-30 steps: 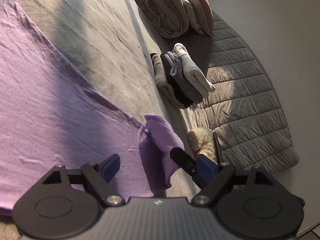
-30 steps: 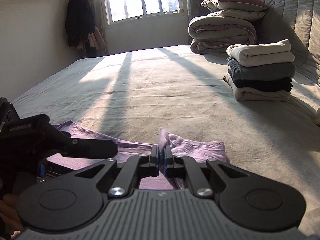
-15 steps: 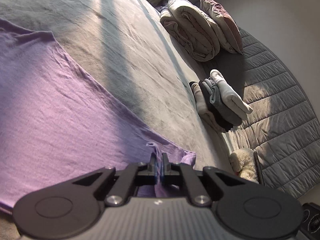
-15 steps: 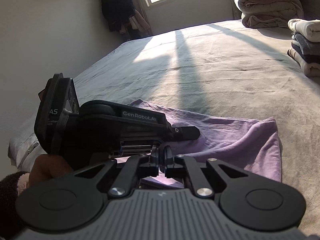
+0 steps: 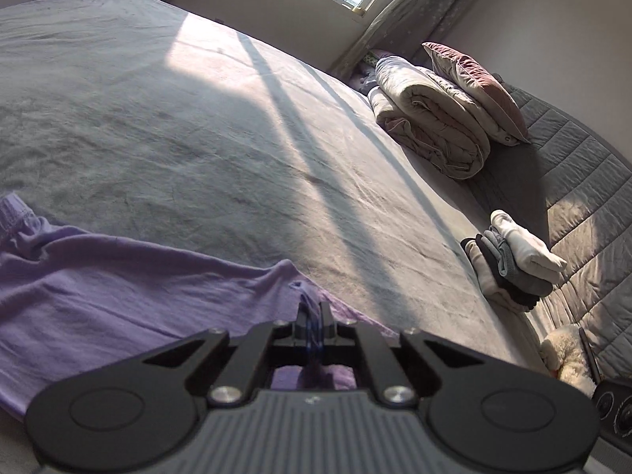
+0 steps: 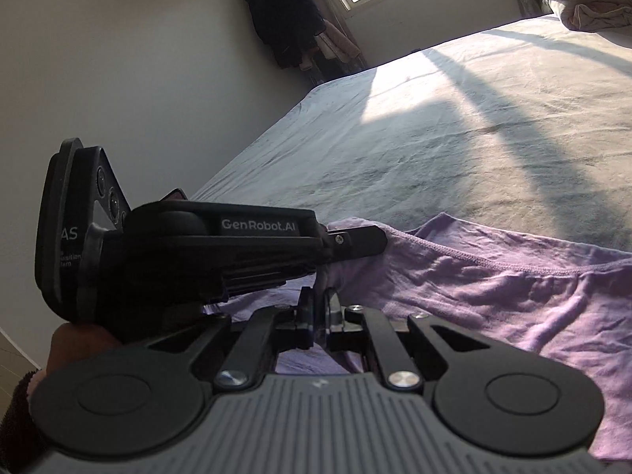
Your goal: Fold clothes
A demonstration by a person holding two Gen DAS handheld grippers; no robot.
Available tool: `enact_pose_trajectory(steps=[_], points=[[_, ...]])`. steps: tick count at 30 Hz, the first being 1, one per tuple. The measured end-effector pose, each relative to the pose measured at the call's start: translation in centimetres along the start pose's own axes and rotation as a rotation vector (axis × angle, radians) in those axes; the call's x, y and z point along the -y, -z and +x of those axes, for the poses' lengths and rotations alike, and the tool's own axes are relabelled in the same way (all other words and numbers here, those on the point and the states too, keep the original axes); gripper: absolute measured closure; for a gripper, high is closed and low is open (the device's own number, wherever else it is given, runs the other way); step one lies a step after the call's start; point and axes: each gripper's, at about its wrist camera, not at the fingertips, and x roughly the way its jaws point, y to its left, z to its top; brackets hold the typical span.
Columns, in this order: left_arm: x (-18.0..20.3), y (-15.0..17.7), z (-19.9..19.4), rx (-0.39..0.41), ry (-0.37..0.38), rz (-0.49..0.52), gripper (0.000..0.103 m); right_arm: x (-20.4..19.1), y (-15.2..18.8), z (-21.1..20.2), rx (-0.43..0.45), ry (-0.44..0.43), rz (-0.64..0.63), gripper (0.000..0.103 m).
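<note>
The purple garment [image 5: 98, 300] lies spread on the bed [image 5: 237, 150], at the bed's near edge, creased and partly bunched. The left tool [image 5: 312, 316] is clamped on a pinch of that purple cloth, its jaws pressed together with the fabric rising in a small peak between them. The right tool [image 6: 318, 308] is likewise closed on a fold of the garment [image 6: 493, 288], though shadow there makes the exact hold hard to read. In the right wrist view the left tool [image 6: 371, 241] sits just to the left of the right one, its tip against the garment's stitched hem, with a hand [image 6: 75, 339] under its body. Far across the bed from the garment, by the quilted headboard [image 5: 584, 205], stands a stack of folded clothes [image 5: 513, 260], and beyond it a rolled duvet [image 5: 430, 118] with a pillow [image 5: 478, 87] on top.
</note>
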Motion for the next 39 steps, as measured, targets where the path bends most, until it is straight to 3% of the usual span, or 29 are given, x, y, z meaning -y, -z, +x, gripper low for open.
enact_pose_trajectory(steps=[7,16,31,34,39], points=[[-5.1,-1.5,-1.6,0.035,-0.106,0.029,0.101,-3.1,0.0,5.7,-0.038,-0.065,0.036,0.096],[-11.2,-2.7,-4.1,0.069,-0.150,-0.067,0.101,-5.6,0.9,11.2,-0.066,-0.118,0.085,0.096],[-15.2,-2.1,-5.7,0.092,-0.270,-0.091,0.100,-7.4,2.8,14.9,-0.102,-0.162,0.128,0.093],[-15.8,-1.9,-6.6,0.120,-0.271,-0.131,0.099,-7.4,3.1,15.7,-0.139,-0.185,0.152,0.086],[-16.1,-1.7,-9.0,0.200,-0.279,-0.157,0.099,-8.2,3.3,15.2,-0.184,-0.266,0.148,0.086]])
